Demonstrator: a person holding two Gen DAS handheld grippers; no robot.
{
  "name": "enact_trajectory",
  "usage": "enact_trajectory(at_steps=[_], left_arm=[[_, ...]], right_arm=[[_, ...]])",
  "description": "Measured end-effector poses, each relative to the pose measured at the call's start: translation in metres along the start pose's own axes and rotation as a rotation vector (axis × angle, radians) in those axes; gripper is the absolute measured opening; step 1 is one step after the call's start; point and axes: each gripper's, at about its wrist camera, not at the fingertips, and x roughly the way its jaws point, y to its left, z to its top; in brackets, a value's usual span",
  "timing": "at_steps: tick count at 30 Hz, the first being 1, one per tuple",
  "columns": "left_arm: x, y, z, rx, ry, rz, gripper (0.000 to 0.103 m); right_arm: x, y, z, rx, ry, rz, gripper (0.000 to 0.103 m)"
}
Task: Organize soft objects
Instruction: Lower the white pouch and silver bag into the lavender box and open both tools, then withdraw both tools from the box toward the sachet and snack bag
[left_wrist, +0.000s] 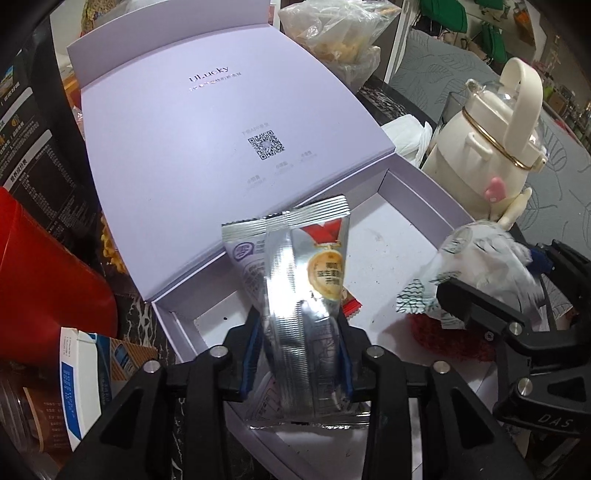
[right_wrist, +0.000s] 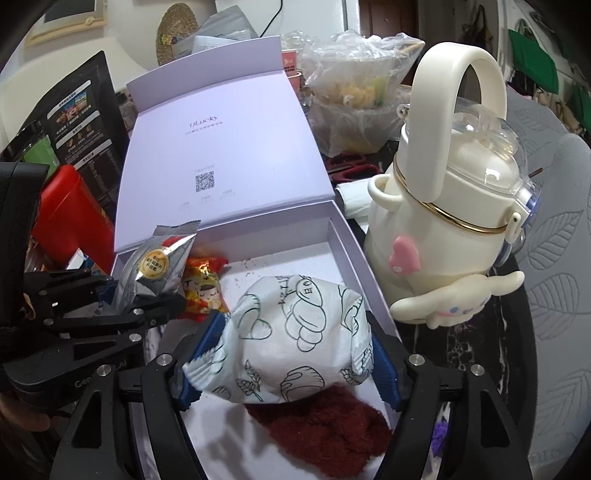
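Observation:
My left gripper (left_wrist: 295, 354) is shut on a silver foil snack packet (left_wrist: 295, 295) and holds it upright over the open lavender box (left_wrist: 417, 188). My right gripper (right_wrist: 291, 354) is shut on a puffy white bread packet with line drawings (right_wrist: 295, 332), held over the same box (right_wrist: 347, 236). Each gripper shows in the other's view: the right one with its packet (left_wrist: 476, 273), the left one with the foil packet (right_wrist: 155, 273). A red and yellow cartoon candy packet (right_wrist: 203, 288) and a dark red knitted piece (right_wrist: 325, 424) lie inside the box.
The box lid (left_wrist: 207, 147) stands open behind. A cream kettle-shaped bottle with a big handle (right_wrist: 450, 206) stands right of the box. A clear bag of food (right_wrist: 354, 107) sits at the back. A red box (left_wrist: 48, 280) and black packaging (right_wrist: 81, 122) crowd the left.

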Motion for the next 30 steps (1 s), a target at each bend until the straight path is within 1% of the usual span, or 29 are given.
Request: enact_trajectory(at_steps=[1, 2, 3, 4, 5, 10, 16, 21, 24, 28, 30], left_arm=[[0.001, -0.002, 0.001, 0.003, 0.001, 0.01, 0.049], [0.001, -0.003, 0.002, 0.001, -0.003, 0.014, 0.063], [0.001, -0.002, 0.003, -0.005, -0.007, 0.024, 0.072], [0.0, -0.002, 0.004, -0.01, -0.012, 0.032, 0.073], [-0.001, 0.001, 0.005, -0.016, -0.019, 0.032, 0.073], [-0.004, 0.002, 0.008, -0.023, -0.032, 0.032, 0.073], [-0.013, 0.005, 0.002, -0.022, -0.061, 0.046, 0.073], [-0.033, 0.008, -0.002, -0.024, -0.107, 0.047, 0.073], [-0.048, 0.008, -0.004, -0.03, -0.146, 0.05, 0.073], [-0.065, 0.007, -0.004, -0.035, -0.191, 0.038, 0.073], [-0.072, 0.006, -0.005, -0.036, -0.201, 0.041, 0.073]], right_arm=[[0.0, 0.0, 0.0, -0.002, 0.001, -0.001, 0.076], [0.0, 0.001, 0.0, -0.004, -0.001, -0.004, 0.076], [-0.001, 0.001, -0.001, -0.005, -0.002, -0.007, 0.079], [-0.001, 0.001, -0.001, -0.006, -0.003, -0.013, 0.08], [-0.001, 0.001, -0.001, -0.01, -0.002, -0.019, 0.081], [-0.003, -0.002, -0.001, -0.011, 0.001, -0.032, 0.081], [-0.003, 0.001, -0.001, -0.025, 0.002, -0.039, 0.081], [-0.015, 0.005, 0.001, -0.03, -0.035, -0.048, 0.081], [-0.029, 0.01, 0.002, -0.046, -0.078, -0.062, 0.081], [-0.042, 0.011, 0.003, -0.037, -0.112, -0.054, 0.081], [-0.048, 0.011, 0.002, -0.029, -0.124, -0.056, 0.081]])
